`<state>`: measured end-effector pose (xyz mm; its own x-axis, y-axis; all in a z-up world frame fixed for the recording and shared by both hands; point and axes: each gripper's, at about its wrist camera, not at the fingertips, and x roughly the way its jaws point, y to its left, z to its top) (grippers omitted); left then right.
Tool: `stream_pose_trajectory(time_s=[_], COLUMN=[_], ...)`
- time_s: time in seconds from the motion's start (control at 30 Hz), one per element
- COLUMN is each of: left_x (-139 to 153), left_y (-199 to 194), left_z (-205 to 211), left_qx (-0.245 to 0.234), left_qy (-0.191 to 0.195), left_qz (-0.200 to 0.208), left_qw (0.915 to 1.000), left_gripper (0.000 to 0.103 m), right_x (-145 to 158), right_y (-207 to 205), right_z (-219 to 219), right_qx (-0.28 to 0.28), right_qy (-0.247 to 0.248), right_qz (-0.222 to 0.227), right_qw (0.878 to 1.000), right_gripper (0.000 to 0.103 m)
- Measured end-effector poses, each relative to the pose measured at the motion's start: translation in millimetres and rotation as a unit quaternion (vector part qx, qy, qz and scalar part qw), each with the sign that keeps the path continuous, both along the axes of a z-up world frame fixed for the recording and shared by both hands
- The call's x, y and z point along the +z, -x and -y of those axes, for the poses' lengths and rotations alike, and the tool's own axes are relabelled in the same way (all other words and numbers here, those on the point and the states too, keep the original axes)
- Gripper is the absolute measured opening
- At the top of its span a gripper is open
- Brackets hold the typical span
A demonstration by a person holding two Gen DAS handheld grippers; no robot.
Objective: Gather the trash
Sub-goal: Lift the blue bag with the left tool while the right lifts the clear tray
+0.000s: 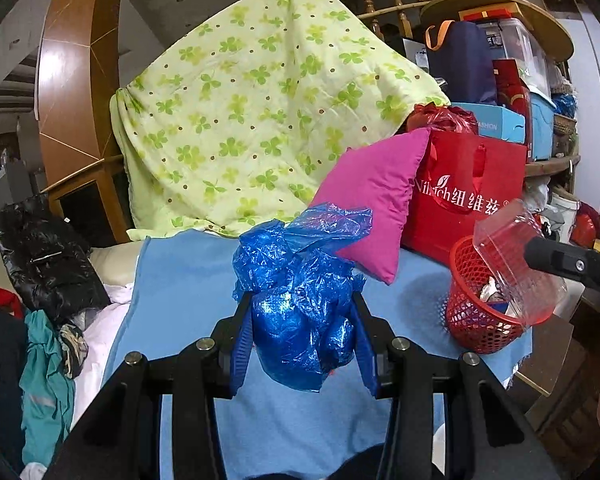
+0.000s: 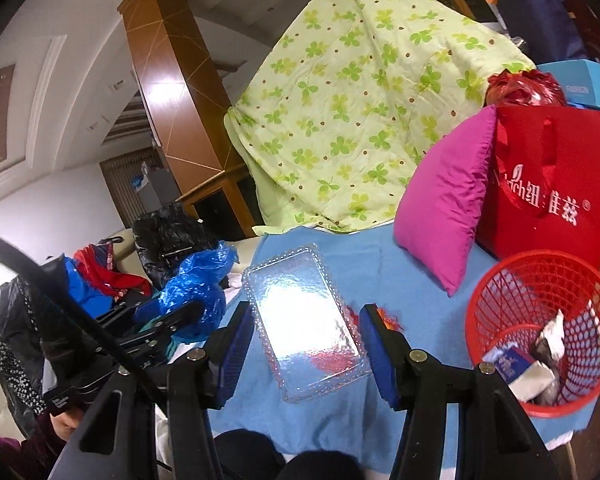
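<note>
Left tool (image 1: 302,320) clamped on crumpled blue plastic bag (image 1: 300,280). Right tool (image 2: 308,340) clamped on clear rectangular plastic tray (image 2: 304,320); red mesh basket (image 2: 540,320) right of it.

Bare blue cloth (image 2: 340,420) leaves passage toward red basket (image 2: 540,320) (mouth open, partly filled). Pink cushion (image 2: 444,208) and red bag (image 2: 548,184) crowd close behind; green quilt (image 2: 360,100) walls the back.
</note>
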<state>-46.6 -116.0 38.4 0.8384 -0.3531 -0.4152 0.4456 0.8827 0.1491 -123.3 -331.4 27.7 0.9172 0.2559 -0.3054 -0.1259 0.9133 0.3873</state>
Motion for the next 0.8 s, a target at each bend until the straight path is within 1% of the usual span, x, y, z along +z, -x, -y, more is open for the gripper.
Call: stream_pose_trajectory(time_s=[0.23, 0.37, 0.57, 0.67, 0.8], left_x=[6, 7, 3, 1, -2], left_y=[15, 22, 23, 20, 21], left_z=[4, 10, 14, 19, 26], left_qx=[0.008, 0.009, 0.012, 0.01, 0.008], left_qy=[-0.004, -0.012, -0.016, -0.021, -0.028], left_qz=[0.009, 0.018, 0.018, 0.014, 0.013], left_qw=[0.9999, 0.9997, 0.9996, 0.9996, 0.9995], left_gripper=[0.047, 0.047, 0.047, 0.047, 0.047], right_x=[0, -1, -2, -4, -8], right_y=[28, 36, 44, 48, 52], right_z=[-4, -9, -13, -11, -2], right_qx=[-0.004, -0.008, -0.017, -0.025, -0.033], right_qy=[0.005, 0.015, 0.027, 0.028, 0.016], right_qz=[0.014, 0.024, 0.035, 0.036, 0.036], right_qw=[1.0, 1.0, 0.999, 0.999, 0.999], right_gripper=[0.058, 0.058, 0.058, 0.058, 0.058])
